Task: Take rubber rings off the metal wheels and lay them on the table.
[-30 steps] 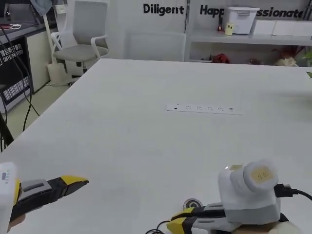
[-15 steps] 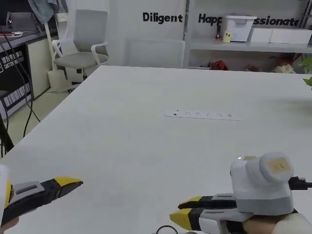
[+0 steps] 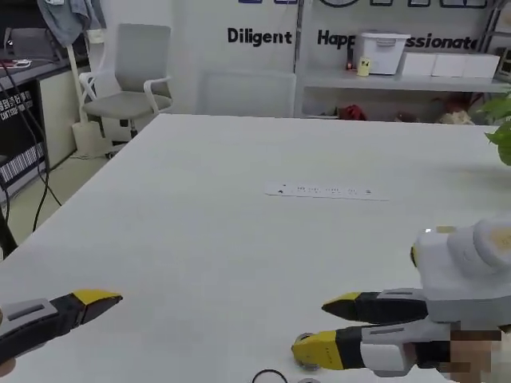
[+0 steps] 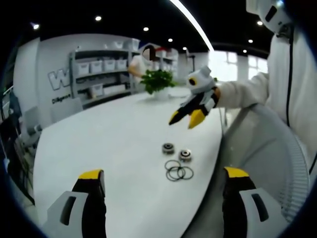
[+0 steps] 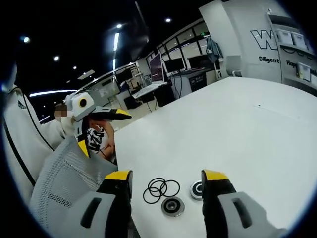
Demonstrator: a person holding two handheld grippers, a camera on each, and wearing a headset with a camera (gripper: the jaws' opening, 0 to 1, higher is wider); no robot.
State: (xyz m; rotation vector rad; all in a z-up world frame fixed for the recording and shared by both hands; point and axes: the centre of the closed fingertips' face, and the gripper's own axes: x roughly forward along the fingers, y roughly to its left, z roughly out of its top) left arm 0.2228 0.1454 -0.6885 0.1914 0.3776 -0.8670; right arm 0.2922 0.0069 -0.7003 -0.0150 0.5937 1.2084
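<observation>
Table [image 3: 239,239]: white, large
Wheels [image 5: 172,206]: two, near table edge
Rings [image 5: 159,188]: overlapping, flat beside wheels
Left gripper [image 4: 163,173]: spread, empty
Right gripper [image 5: 166,175]: spread, empty

Office chair [image 3: 132,76] far left; flat strip [image 3: 327,191], perhaps sockets, centre; potted plant [image 4: 157,81].

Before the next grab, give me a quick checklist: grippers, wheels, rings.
1. Right gripper open and empty: ok.
2. Left gripper open and empty: ok.
3. Two small round metal wheels flat on the white table, ahead of the right gripper: ok.
4. Loose black rubber rings lying on the table beside the wheels: ok.
5. Rubber left on either wheel: cannot tell.
</observation>
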